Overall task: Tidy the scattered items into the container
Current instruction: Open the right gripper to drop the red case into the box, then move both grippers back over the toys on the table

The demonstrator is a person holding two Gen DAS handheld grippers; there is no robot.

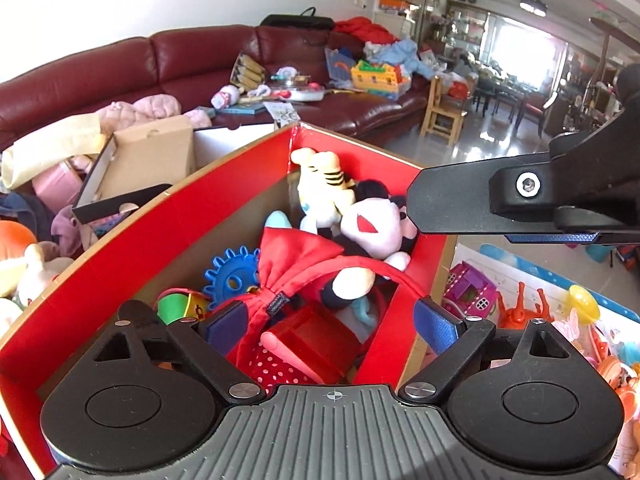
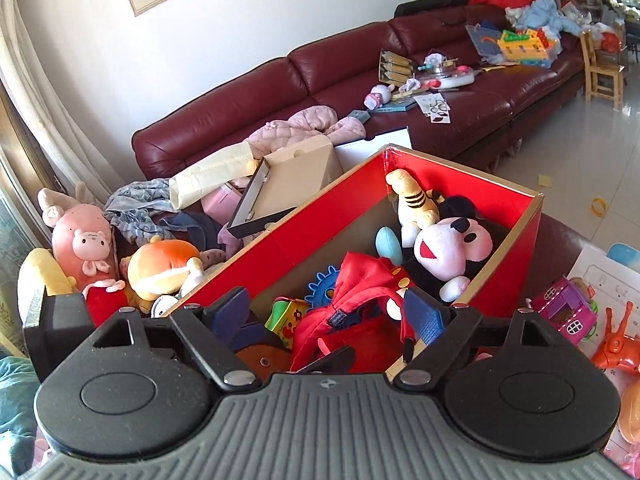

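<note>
Two grippers stand over the red box (image 1: 132, 240), both with jaws wide apart and nothing pressed between the pads. In the left wrist view the left gripper (image 1: 332, 324) frames the red backpack (image 1: 304, 280) at lower centre; the bag lies inside the box, directly ahead of and below the jaws, its strap arching toward the right pad, and neither pad appears to press on it. The right gripper (image 2: 328, 312) looks down on the same bag from the lower middle of its own view. Deeper in the box, toward the upper centre, lie a mouse plush (image 2: 448, 248), a striped tiger plush (image 2: 416, 200) and a blue gear (image 1: 232, 272). Items not yet tidied lie to both sides: at the lower right of the right wrist view, a purple toy house (image 2: 564, 308) and an orange toy (image 2: 616, 344), just beyond the box's right wall and apparently nearer the right gripper; at the left, a pink pig plush (image 2: 80, 240) and an orange plush (image 2: 164, 268) beyond the left wall. Any reach for these must judge the box wall, which stands between jaws and toys. In the left wrist view the black arm of the right gripper crosses the right edge of the frame above the box rim. A maroon sofa (image 2: 320, 80) fills the background.
</note>
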